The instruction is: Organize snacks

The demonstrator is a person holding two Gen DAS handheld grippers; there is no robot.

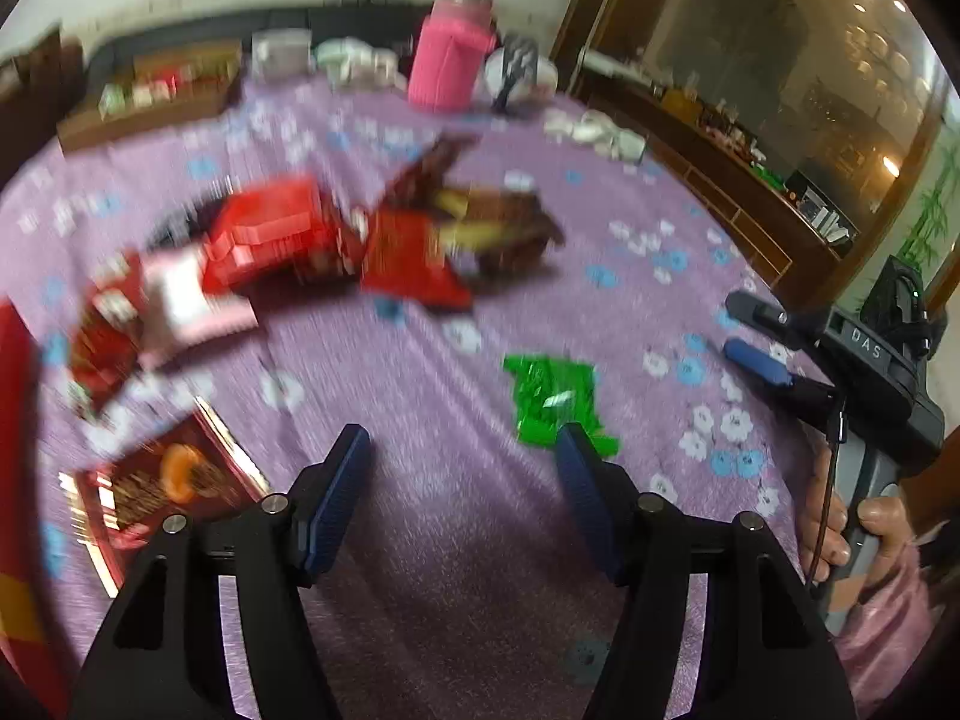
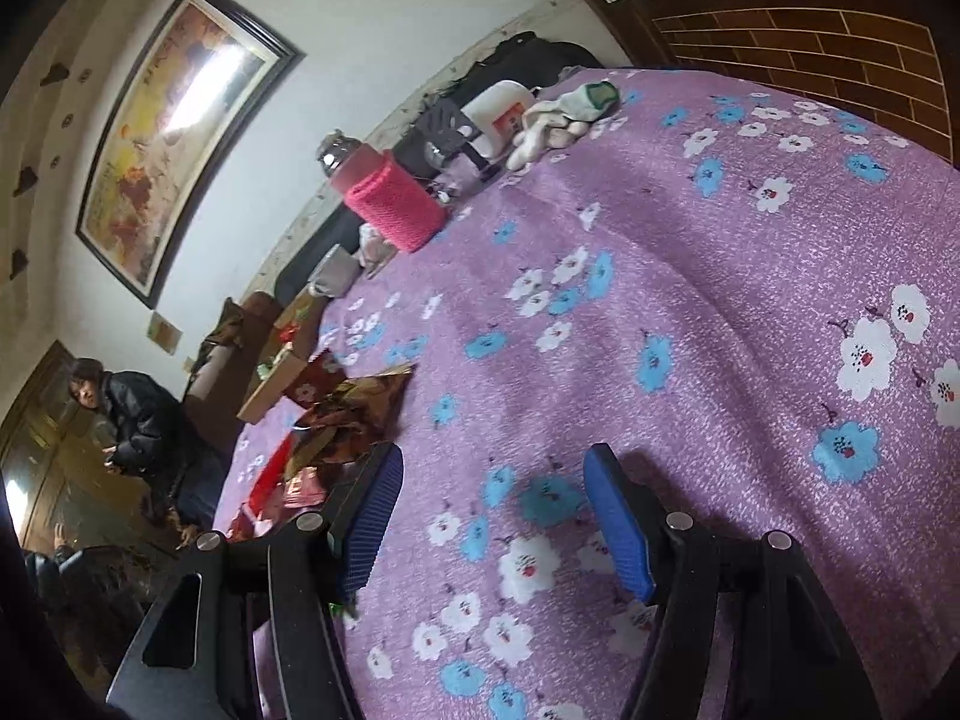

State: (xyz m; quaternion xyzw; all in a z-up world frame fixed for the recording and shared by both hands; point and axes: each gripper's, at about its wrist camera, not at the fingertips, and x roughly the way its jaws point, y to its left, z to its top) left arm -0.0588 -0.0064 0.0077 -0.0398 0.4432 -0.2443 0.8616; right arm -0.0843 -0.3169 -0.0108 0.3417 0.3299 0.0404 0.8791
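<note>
A purple flowered cloth covers the desk, with a white wall and a framed painting behind it. A pink-sleeved flask stands at the far edge. Red and brown snack packets lie heaped mid-desk, blurred. A small green snack packet lies just ahead of the left tool, whose jaws stand wide. The right tool is wide too, holding nothing.
</note>
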